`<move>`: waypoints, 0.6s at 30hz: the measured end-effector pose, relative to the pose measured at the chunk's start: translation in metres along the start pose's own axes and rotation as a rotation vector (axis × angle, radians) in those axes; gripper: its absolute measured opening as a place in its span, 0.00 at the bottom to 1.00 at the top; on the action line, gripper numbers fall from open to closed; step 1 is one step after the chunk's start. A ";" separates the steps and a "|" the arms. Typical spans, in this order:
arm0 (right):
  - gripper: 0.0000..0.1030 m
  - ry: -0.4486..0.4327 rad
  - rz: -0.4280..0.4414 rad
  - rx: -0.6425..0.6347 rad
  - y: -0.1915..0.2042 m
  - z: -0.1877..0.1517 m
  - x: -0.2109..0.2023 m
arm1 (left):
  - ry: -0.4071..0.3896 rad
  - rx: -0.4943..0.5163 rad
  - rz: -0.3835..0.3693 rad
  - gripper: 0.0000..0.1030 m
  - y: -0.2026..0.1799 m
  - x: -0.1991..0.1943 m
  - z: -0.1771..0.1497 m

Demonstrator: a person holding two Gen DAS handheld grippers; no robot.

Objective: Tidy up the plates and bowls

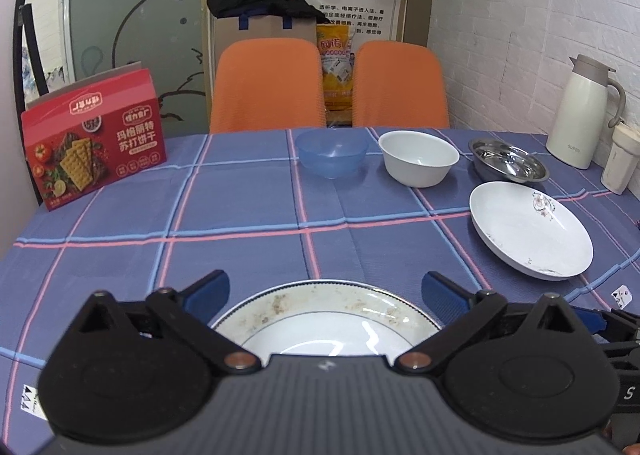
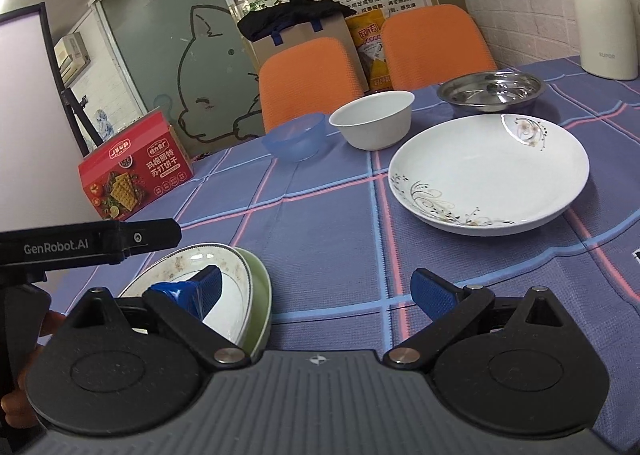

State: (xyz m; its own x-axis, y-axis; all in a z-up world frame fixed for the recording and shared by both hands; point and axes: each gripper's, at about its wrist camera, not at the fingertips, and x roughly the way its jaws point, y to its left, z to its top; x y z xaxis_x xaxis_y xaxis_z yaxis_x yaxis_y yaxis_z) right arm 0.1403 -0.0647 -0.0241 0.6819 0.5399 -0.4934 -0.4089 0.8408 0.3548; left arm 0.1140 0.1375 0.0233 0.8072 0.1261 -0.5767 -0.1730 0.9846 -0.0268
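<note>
- The left claw (image 1: 326, 297) is being held wide apart, low over the surface (image 1: 248, 215), which is covered by a blue checked cloth with pink and light blue lines.
- A soiled white plate with a dark rim line (image 1: 320, 315) is being seen between the blue fingers of the left claw; nothing is being gripped by them.
- In the right wrist view this same soiled plate (image 2: 192, 259) is being seen nested in a pale green dish (image 2: 260, 287), both at the near left of the surface.
- The right claw (image 2: 316, 291) is also being held wide, with only the cloth between its fingertips; its left finger is being seen in front of the soiled plate, and whether they are touching cannot be told.
- A large white plate with a flower pattern (image 2: 488, 171) is being seen lying alone on the right part of the surface.
- Behind it, three bowls are being seen in a row: a blue translucent bowl (image 1: 332, 153), a white bowl (image 1: 418, 157) and a steel bowl (image 1: 508, 159), each apart from the next.
- A red cracker box (image 1: 96, 143) is being seen standing at the far left, and a cream thermos jug (image 1: 584, 111) at the far right near the brick wall.
- Two orange chairs (image 1: 268, 83) are being seen behind the surface.
</note>
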 end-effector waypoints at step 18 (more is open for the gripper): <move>0.86 -0.051 -0.053 0.133 -0.058 -0.001 -0.028 | 0.038 0.118 -0.034 0.99 -0.065 0.015 0.006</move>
State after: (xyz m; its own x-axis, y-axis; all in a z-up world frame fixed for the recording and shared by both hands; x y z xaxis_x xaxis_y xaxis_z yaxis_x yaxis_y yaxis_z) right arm 0.1446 -0.1291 -0.0313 0.7314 0.4897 -0.4745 -0.2903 0.8533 0.4332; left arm 0.1411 0.0759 0.0209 0.7891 0.0896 -0.6077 -0.0765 0.9959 0.0476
